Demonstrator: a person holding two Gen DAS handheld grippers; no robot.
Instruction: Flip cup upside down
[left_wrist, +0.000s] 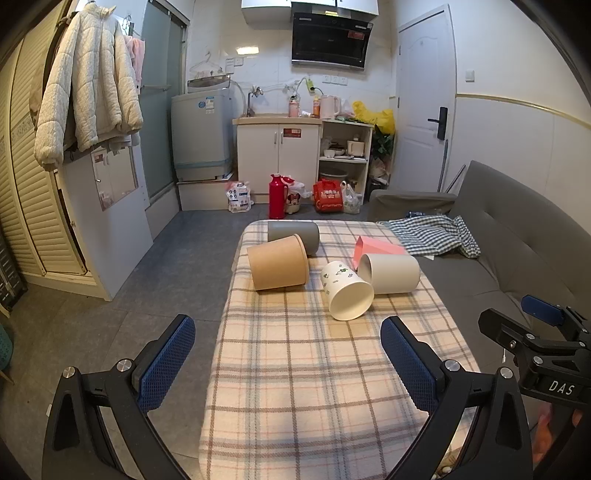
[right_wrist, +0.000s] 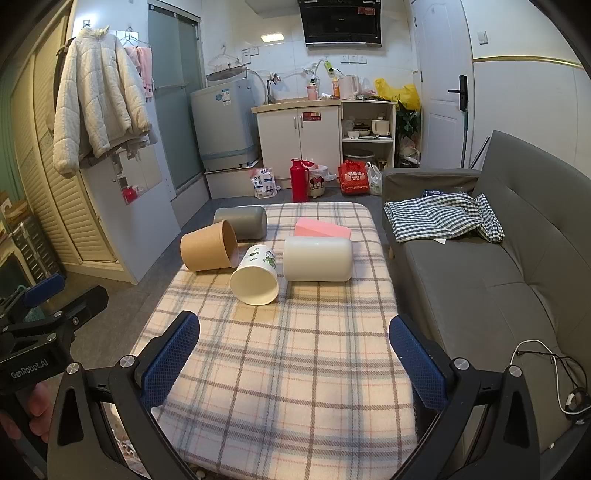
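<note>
A small lived-in home is showing here: a sink cabinet (left_wrist: 277, 155) and range hood (left_wrist: 330, 40) are sitting at twelve o'clock, a washing machine (left_wrist: 201, 136) at eleven, a grey sofa (right_wrist: 517, 236) at three, a jacket (left_wrist: 86, 79) hanging at ten.

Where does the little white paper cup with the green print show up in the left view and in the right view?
Left wrist view: the printed paper cup lies on its side right of centre on the plaid tablecloth, mouth toward the camera, beside the cream cup.
Right wrist view: the same cup lies left of centre, between the brown cup and the cream cup.
Shared landmark: the red thermos on the floor beyond the table.
</note>
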